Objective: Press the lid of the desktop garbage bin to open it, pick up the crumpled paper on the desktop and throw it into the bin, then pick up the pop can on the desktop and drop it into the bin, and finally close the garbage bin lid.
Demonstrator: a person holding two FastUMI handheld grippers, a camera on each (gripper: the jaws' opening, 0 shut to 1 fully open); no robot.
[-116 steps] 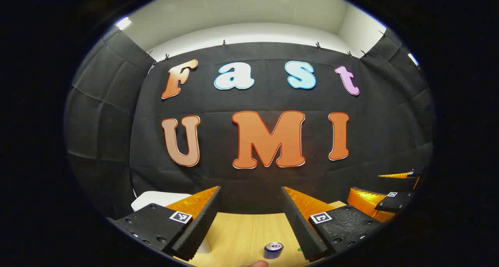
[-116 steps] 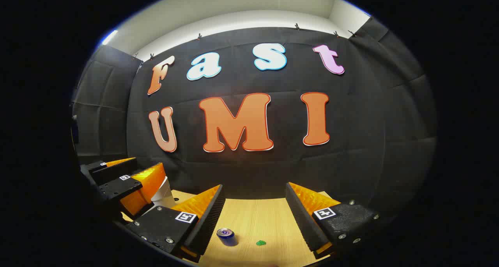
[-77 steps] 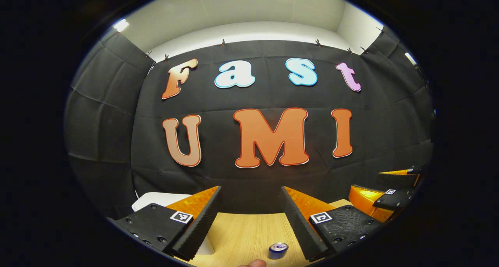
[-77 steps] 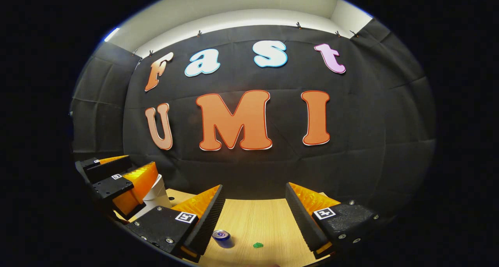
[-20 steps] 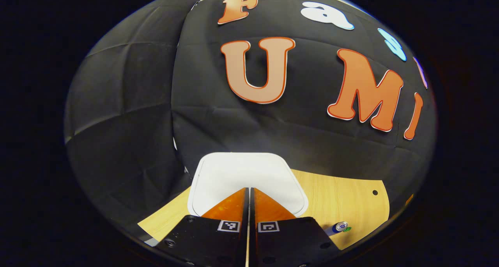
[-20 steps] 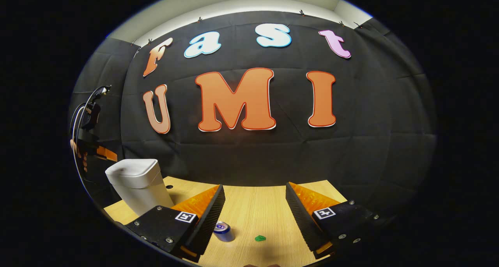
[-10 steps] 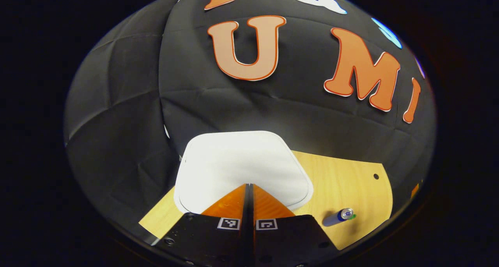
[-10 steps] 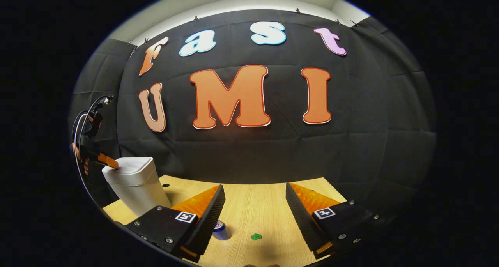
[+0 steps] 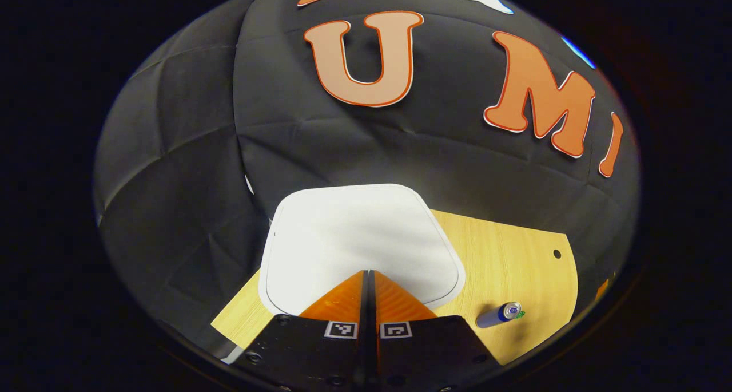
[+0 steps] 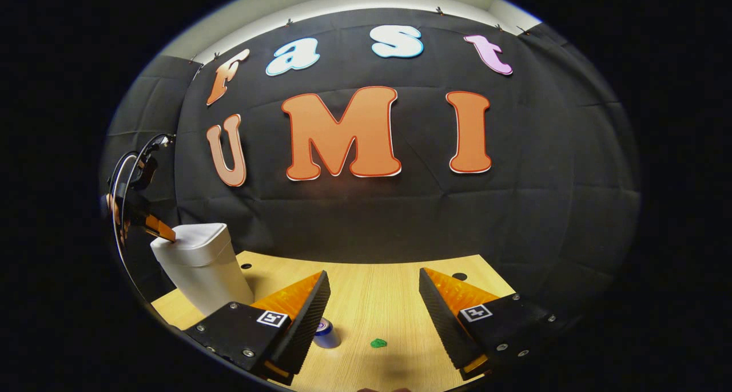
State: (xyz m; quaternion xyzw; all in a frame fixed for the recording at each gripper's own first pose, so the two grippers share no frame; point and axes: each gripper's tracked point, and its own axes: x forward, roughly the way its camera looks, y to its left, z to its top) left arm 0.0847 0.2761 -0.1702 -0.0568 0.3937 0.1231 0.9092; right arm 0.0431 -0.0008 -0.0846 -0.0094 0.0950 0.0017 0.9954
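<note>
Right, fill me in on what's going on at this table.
A person is working a gripper in each hand. The left gripper, fingers closed together, has its tips on the near edge of the white bin's lid, which looks closed. The right gripper hangs open above the wooden table, holding nothing. The pop can and a small green scrap sit on the table, not yet picked up.

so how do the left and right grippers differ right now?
Left gripper has its fingers closed together with nothing between them; right gripper is open wide. Left's tips are on the white bin lid; right hovers above the table, near the can and green paper scrap. Both carry square markers.
</note>
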